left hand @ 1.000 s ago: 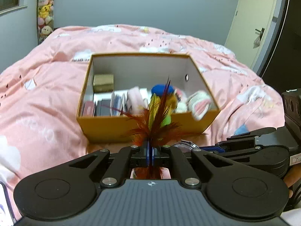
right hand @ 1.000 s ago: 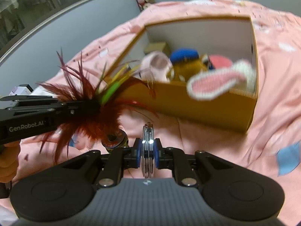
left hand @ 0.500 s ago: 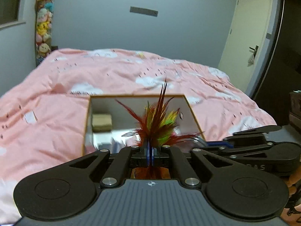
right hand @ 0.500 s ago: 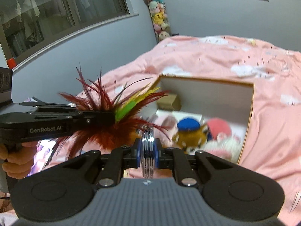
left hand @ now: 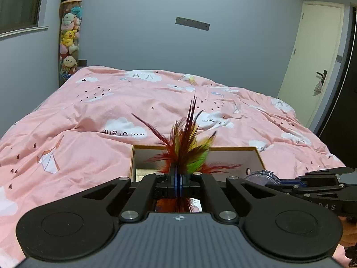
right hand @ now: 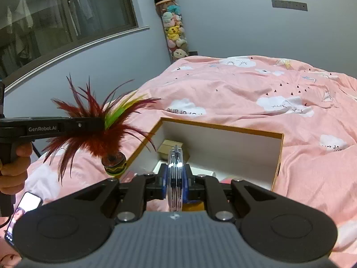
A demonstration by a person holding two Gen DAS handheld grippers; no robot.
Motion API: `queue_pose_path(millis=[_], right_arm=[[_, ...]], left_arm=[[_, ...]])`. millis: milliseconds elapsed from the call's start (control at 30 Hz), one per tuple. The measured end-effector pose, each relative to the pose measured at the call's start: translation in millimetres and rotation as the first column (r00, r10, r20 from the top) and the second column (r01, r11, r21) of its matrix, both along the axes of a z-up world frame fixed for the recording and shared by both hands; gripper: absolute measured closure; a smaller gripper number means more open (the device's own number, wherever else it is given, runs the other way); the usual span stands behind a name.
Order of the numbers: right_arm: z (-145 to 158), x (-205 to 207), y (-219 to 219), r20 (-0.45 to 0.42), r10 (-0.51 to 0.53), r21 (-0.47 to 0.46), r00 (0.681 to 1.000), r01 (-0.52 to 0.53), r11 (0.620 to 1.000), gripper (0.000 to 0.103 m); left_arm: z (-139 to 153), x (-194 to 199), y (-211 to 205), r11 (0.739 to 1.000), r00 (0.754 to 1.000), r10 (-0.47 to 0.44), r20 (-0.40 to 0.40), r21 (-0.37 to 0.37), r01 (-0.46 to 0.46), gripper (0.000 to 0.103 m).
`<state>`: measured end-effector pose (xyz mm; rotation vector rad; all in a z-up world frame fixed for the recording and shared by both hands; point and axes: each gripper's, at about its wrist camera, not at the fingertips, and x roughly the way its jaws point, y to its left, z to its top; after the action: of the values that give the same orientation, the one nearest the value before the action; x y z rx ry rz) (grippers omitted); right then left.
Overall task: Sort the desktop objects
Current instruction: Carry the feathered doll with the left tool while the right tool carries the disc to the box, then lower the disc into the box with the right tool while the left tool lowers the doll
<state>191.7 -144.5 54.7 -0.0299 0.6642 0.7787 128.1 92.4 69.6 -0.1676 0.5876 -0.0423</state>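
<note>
Both hands tip their tools downward over the open box, left gripper pinching a feather shuttlecock, right gripper clamping a clear round case.

Open orange cardboard box on the pink cloud-print bed, small tan carton in its far left corner, tall clear tube of plush toys behind the bed, black phone at near left
</note>
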Motion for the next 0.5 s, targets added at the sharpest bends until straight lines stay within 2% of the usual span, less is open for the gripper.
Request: queue_pose_path(millis=[500], right_arm=[[-31.2,57.5,19.8,-0.091,-0.023,-0.025,0.996,0.021,0.999,0.088]], left_arm=[[-55.1,69.6,4.9,0.998,0.996,0.022,-0.086,0.067,-0.016,0.101]])
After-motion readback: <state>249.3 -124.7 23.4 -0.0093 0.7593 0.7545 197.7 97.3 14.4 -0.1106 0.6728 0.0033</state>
